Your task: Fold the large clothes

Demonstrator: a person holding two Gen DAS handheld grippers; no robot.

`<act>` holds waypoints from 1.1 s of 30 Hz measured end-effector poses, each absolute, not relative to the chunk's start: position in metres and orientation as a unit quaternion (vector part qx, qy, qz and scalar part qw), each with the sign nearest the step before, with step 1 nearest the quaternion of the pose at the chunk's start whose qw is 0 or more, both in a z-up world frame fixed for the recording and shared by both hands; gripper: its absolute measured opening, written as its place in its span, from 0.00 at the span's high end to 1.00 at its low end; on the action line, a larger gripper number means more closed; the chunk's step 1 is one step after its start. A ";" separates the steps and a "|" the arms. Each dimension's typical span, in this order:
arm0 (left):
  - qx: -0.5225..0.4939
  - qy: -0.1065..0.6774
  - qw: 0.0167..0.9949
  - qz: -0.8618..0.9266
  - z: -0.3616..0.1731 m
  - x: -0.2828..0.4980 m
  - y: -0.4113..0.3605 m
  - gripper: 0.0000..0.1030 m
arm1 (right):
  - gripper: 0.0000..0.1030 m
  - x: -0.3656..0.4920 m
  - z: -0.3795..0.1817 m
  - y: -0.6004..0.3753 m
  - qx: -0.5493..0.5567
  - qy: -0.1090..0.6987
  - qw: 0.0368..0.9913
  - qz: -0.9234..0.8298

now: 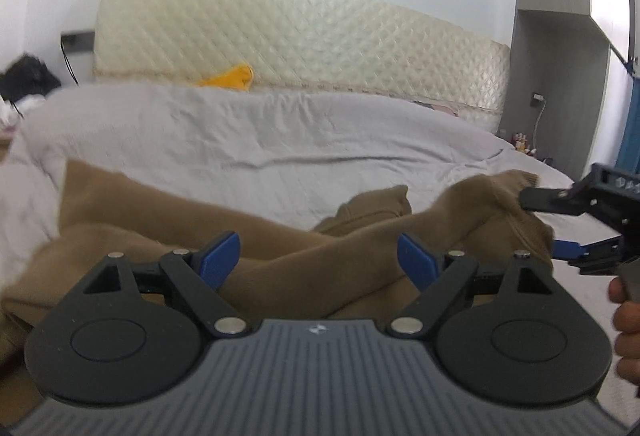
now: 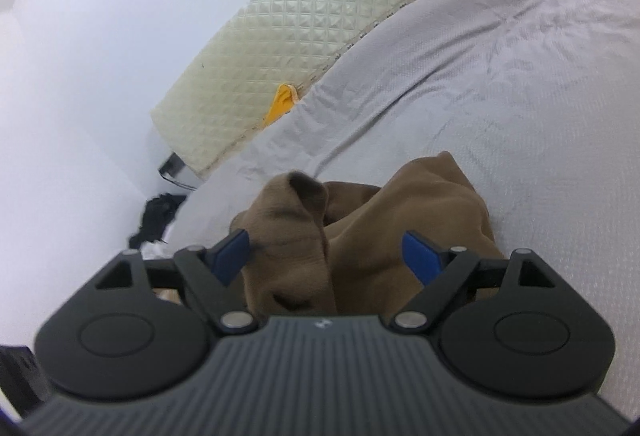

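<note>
- Lying crumpled on the grey bed sheet [image 1: 280, 131], the brown garment [image 1: 288, 268] sat before you.
- Your left tongs [image 1: 319, 260] stood spread above it.
- Your right tongs [image 2: 327, 256] gaped around a bunched fold, pinching nothing.

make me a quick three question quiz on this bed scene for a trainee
1. True or false: the left gripper is clamped shut on the brown garment.
2. What colour is the small cloth by the quilted headboard? A) yellow B) red C) green
3. Fill in: the brown garment lies on a ____ bedsheet.

Key:
1. False. Its jaws stand open above the cloth, and the right gripper is open too, with a fold of the garment between its fingers.
2. A
3. grey
</note>
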State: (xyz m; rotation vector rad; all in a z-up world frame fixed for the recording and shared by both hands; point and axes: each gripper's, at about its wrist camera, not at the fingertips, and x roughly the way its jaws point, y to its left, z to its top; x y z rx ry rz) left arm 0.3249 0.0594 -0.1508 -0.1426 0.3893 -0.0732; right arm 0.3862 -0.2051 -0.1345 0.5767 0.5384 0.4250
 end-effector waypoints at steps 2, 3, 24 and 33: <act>-0.079 0.195 0.976 -0.051 -0.155 0.325 0.062 0.14 | 0.33 0.387 -0.136 -0.199 0.265 0.256 0.906 0.208; -0.085 0.198 0.975 -0.061 -0.157 0.326 0.065 0.14 | 0.36 0.386 -0.136 -0.196 0.261 0.254 0.906 0.217; -0.136 0.256 0.949 -0.126 -0.159 0.290 0.086 0.20 | 0.67 0.325 -0.148 -0.204 0.192 0.355 0.906 0.130; -0.110 0.273 0.950 -0.105 -0.162 0.289 0.076 0.20 | 0.36 0.322 -0.125 -0.249 0.306 0.265 0.909 0.101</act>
